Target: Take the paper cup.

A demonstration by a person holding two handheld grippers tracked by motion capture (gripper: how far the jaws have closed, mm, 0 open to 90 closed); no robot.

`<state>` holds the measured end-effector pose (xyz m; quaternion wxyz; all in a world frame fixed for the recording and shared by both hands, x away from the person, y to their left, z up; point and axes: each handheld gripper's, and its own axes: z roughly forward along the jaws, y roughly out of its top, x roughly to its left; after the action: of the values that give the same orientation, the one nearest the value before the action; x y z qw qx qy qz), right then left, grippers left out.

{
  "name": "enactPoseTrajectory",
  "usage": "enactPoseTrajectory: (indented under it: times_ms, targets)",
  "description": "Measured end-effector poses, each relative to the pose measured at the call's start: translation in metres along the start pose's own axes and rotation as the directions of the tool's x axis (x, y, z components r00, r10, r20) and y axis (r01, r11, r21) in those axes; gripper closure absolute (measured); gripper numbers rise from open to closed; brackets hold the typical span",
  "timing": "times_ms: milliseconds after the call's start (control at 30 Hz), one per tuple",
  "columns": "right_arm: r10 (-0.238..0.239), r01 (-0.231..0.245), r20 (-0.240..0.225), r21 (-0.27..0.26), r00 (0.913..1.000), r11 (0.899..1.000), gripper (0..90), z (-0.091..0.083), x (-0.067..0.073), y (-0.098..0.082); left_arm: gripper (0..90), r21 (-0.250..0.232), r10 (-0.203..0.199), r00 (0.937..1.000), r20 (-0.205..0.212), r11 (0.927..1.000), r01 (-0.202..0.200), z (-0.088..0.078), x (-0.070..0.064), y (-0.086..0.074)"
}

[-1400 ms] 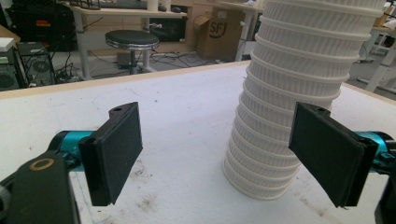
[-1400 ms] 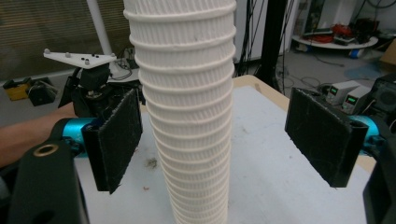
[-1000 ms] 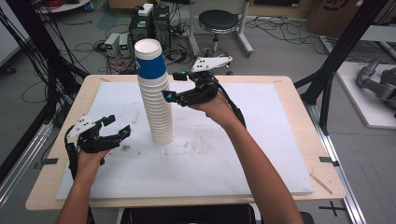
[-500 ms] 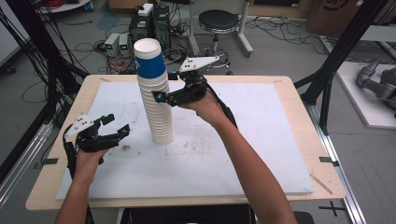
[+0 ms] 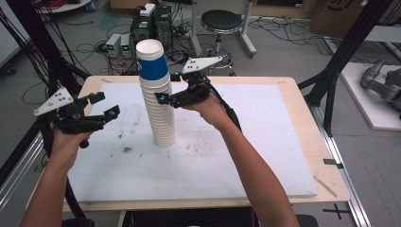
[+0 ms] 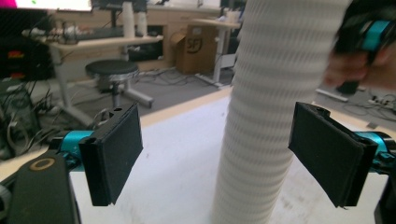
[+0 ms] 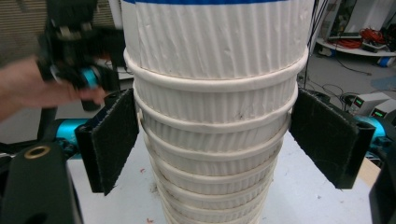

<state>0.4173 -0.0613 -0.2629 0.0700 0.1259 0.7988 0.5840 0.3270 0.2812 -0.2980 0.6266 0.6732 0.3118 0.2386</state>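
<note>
We square the right gripper (image 5: 171,89) on the stack of cups (image 5: 158,106) under the blue top cup (image 5: 152,66); its fingers (image 7: 109,140) have just been opening and straddle the ribbed white stack, unclenched. The left gripper (image 5: 105,105) gapes empty. The stack stands mid-worktop (image 5: 265,142), leaning slightly.

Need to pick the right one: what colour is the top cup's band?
Blue, on the top cup; clearest in the high view.
</note>
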Motion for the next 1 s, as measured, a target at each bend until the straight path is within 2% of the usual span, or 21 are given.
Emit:
enactPoseTrajectory:
  times_ms: [133,233,267,367,467,600,767,800,833,900,1000]
  targets:
    - [-0.001,0.001,0.000,0.003,1.0000,1.000,16.7,0.000,0.000,0.000,17.2,-0.030,0.023,0.9978,0.061,0.9993,-0.022,0.009,-0.007,0.035]
    - [-0.003,0.003,-0.001,0.002,1.0000,1.000,16.8,0.000,0.000,0.000,17.3,-0.028,0.051,0.9913,0.121,0.9985,-0.048,0.022,-0.016,0.061]
    - [-0.003,0.003,-0.001,0.002,1.0000,1.000,16.8,0.000,0.000,0.000,17.3,-0.026,0.071,0.9877,0.139,0.9973,-0.068,0.029,-0.021,0.071]
    - [-0.001,0.001,-0.002,0.001,1.0000,1.000,16.8,0.000,0.000,0.000,17.3,-0.024,0.097,0.9794,0.177,0.9953,-0.094,0.043,-0.031,0.093]
    - [-0.003,0.003,0.000,0.005,1.0000,1.000,16.8,0.000,0.000,0.001,17.3,-0.014,0.114,0.9748,0.192,0.9935,-0.113,0.059,-0.039,0.111]
    - [0.000,0.000,-0.001,0.013,1.0000,1.000,16.8,-0.001,0.000,0.001,17.3,0.016,0.116,0.9713,0.208,0.9925,-0.122,0.074,-0.046,0.122]
    - [-0.010,0.010,0.004,0.010,0.9999,1.000,16.9,-0.001,0.000,0.001,16.5,0.077,0.113,0.9774,0.178,0.9887,-0.129,0.090,-0.046,0.124]
    - [0.002,-0.002,0.002,0.011,1.0000,1.000,16.9,-0.001,0.001,0.002,16.4,0.084,0.113,0.9792,0.168,0.9881,-0.129,0.092,-0.045,0.123]
    - [-0.007,0.007,0.005,0.011,1.0000,1.000,16.9,-0.001,0.000,0.002,16.5,0.088,0.109,0.9801,0.166,0.9883,-0.124,0.094,-0.045,0.122]
    - [-0.003,0.003,0.002,0.015,1.0000,1.000,16.9,-0.001,0.001,0.002,22.0,0.086,0.110,0.9775,0.180,0.9882,-0.127,0.096,-0.044,0.121]
    - [-0.007,0.007,0.004,0.016,1.0000,1.000,17.0,-0.001,0.000,0.001,24.5,0.077,0.120,0.9767,0.178,0.9878,-0.135,0.097,-0.045,0.122]
